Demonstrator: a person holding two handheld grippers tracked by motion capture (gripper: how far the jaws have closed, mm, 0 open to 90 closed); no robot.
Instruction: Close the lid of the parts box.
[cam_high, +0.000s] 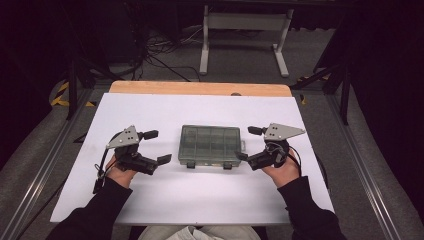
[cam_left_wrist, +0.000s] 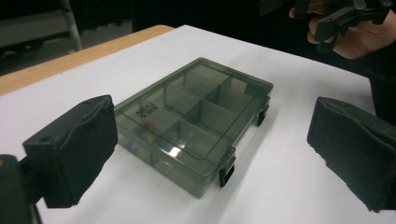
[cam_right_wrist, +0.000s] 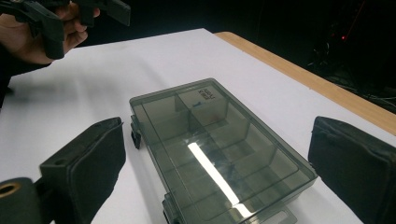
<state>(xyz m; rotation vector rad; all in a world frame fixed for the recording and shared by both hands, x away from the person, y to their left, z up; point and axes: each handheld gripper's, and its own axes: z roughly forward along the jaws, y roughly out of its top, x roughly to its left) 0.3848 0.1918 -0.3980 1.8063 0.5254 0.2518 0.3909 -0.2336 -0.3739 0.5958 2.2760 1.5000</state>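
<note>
**Compartment box lies shut between two open grippers**

A white table top (cam_high: 200, 200) covers most of the high view, with a strip of bare wood (cam_high: 200, 88) along its far edge; grey floor and a white frame stand (cam_high: 245, 30) lie beyond it.

At the middle of the white surface rests a smoky translucent compartment box (cam_high: 210, 145) — flat on the table, lid down, its inner dividers showing through the lid; two dark latches (cam_high: 227, 165) sit on its near long side; in the left gripper view a few small coloured bits (cam_left_wrist: 149, 135) show inside one compartment, too small to name.

The left gripper (cam_high: 157, 147) sits just left of the box, held in a hand with a dark sleeve; its jaws stand wide apart with nothing between the pads, clear of the box, which lies ahead of them in the left gripper view.

The right gripper (cam_high: 248, 143) sits just right of the box — jaws likewise spread, pads touching nothing; in the right gripper view the box lies between and beyond them, apart from both.
</note>
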